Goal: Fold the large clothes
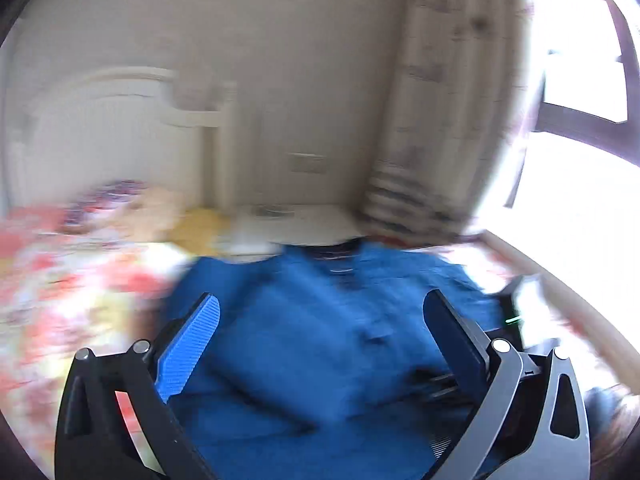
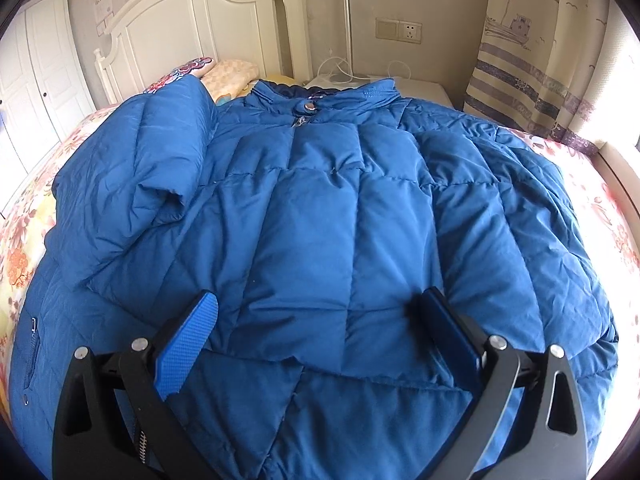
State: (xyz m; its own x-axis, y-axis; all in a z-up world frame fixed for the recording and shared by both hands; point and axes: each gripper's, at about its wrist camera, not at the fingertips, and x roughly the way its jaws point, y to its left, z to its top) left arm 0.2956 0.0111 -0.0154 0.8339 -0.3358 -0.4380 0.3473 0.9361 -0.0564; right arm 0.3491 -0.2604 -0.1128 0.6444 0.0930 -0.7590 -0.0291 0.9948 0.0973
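Observation:
A large blue quilted down jacket [image 2: 320, 216] lies face up on the bed, collar toward the headboard. Its left sleeve [image 2: 152, 168] is folded in over the chest; the right sleeve lies along the side. My right gripper [image 2: 320, 300] is open and empty, low over the jacket's lower front near the zipper opening. In the blurred left wrist view the jacket [image 1: 320, 340] fills the lower middle. My left gripper [image 1: 320, 300] is open and empty above it. The other gripper's body [image 1: 516, 312] shows at the right edge.
The bed has a floral sheet [image 2: 24, 240] and pillows [image 2: 228, 72] by the white headboard [image 2: 180, 20]. A white bedside table [image 2: 420, 88] stands beyond the collar. A striped curtain [image 2: 528, 80] and window ledge [image 2: 620, 172] are at the right.

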